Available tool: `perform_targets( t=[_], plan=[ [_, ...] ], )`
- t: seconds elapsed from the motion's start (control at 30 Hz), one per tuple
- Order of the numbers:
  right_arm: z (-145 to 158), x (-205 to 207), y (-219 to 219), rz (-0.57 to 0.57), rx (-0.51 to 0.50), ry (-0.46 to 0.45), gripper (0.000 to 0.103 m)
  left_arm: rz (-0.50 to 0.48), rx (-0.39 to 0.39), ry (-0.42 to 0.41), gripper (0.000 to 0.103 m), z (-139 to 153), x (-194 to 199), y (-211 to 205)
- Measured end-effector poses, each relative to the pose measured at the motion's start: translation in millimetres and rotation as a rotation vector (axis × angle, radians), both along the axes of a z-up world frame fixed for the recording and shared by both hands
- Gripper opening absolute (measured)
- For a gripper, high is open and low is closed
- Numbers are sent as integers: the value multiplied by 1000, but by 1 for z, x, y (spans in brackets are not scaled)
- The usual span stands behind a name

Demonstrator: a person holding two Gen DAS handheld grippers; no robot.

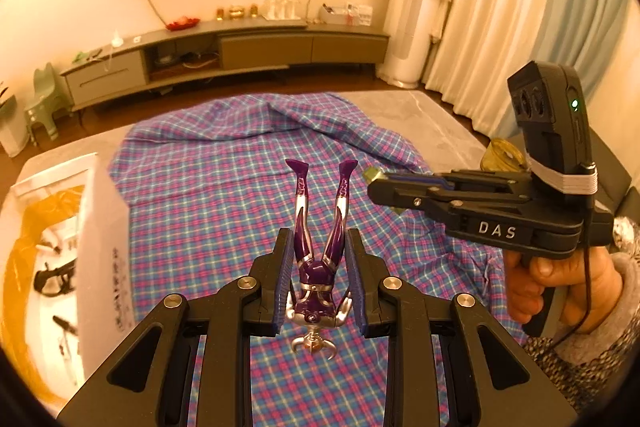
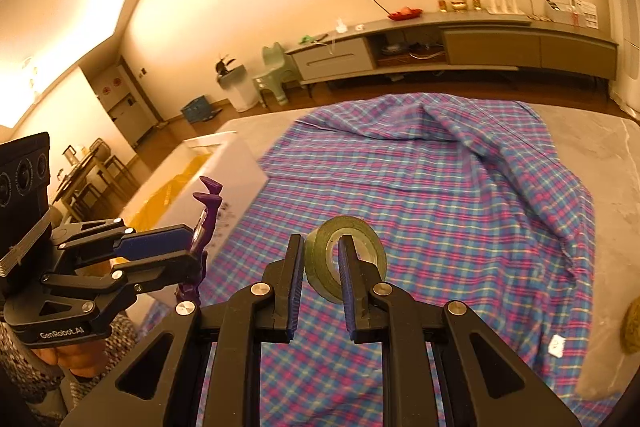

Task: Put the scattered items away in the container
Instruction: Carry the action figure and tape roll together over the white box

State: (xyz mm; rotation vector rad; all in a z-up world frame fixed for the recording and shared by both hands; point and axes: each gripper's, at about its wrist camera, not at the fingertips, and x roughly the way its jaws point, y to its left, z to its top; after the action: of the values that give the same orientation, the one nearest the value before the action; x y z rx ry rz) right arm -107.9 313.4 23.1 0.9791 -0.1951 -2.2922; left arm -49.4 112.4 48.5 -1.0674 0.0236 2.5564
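Gripping a purple and silver toy figure (image 1: 316, 259) upside down at its torso, my left tongs (image 1: 318, 279) hang above the plaid cloth (image 1: 224, 163), the figure's legs pointing away from the camera. My right tongs (image 2: 320, 267) are clamped on a green tape roll (image 2: 346, 259), one finger through its core and the other on its outer face, also over the cloth. At my left stands the white container (image 1: 102, 227), yellow bag (image 1: 24, 227) inside, holding dark items I cannot identify.
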Motion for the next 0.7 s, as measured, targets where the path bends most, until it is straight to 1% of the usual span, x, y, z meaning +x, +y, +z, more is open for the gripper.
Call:
perform_targets(
  t=[0.13,0.37,0.53,0.7],
  plan=[
    [6,15,-19,33,-12,15,19,30,19,10,27,8,19,-19],
    [10,38,-48,81,-19,30,19,81,65,18,27,12,48,-55],
    [8,55,-72,117,-26,22,19,126,94,23,27,14,59,-85],
    [8,64,-97,155,-26,15,19,183,99,24,27,14,65,-118]
  ],
)
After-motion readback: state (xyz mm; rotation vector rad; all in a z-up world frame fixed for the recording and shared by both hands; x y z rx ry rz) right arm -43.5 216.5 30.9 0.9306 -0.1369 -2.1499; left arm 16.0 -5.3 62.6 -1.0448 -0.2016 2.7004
